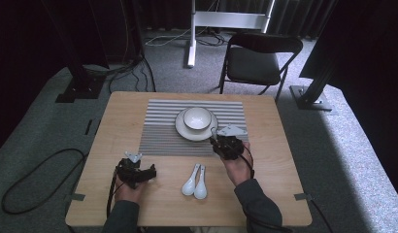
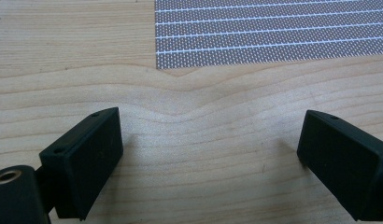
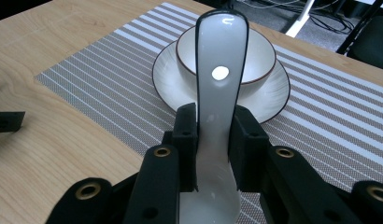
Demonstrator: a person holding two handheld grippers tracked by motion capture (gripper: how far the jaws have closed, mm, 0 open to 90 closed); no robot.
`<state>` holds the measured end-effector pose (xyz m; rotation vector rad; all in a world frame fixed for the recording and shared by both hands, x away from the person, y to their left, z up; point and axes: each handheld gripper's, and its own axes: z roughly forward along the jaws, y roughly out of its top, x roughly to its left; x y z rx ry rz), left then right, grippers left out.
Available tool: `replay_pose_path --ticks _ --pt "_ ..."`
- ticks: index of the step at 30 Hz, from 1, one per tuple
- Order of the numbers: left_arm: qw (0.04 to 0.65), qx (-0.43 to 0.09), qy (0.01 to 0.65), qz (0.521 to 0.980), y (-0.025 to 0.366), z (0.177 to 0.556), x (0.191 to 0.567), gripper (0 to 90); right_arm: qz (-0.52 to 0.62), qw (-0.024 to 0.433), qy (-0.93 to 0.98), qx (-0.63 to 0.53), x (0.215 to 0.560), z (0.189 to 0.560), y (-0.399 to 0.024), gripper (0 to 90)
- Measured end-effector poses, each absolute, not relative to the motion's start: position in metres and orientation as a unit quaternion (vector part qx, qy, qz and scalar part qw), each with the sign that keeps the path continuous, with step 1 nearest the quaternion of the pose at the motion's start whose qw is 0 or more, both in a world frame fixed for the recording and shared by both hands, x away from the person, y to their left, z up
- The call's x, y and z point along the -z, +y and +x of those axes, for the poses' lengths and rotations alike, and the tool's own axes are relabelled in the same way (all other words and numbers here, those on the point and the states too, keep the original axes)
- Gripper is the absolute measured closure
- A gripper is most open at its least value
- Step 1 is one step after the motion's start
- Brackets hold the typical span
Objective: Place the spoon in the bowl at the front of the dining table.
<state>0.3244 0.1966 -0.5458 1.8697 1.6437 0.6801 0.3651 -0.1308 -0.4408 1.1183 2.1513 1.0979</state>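
Right now the right gripper (image 3: 213, 154) is clamping a white ceramic spoon (image 3: 221, 74) by its handle, both black jaws pressing against the handle's sides. In the right gripper view the handle is rising up and away from the jaws, its dark-rimmed end overlapping the white bowl (image 3: 255, 60) and the plate (image 3: 273, 95) beneath it. From the high view the same gripper (image 1: 217, 140) is hovering at the near right rim of the plate (image 1: 180, 127), with the bowl (image 1: 197, 118) sitting in the plate's middle. How high the spoon is hanging above the mat is hard to judge from here.

The plate is resting on a grey striped placemat (image 1: 160, 131), which is lying across the far half of the wooden table (image 1: 270, 194). Two more white spoons (image 1: 195, 180) are lying side by side on the bare wood near the front edge, between the person's two hands, touching or nearly so.

The left gripper (image 1: 149, 171) is sitting low at the near left of the table, well apart from the spoons. In the left gripper view its jaws are standing wide apart over bare wood, holding nothing, with the corner of the placemat (image 2: 273, 32) lying just beyond them.
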Motion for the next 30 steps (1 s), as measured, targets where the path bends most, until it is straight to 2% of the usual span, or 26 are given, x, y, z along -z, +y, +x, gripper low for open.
replay_pose_path --ticks 30 --pt "0.276 -0.254 0.612 0.696 0.197 0.324 0.546 7.2 0.414 0.235 0.776 -0.413 0.423 0.387 -0.133 74.3"
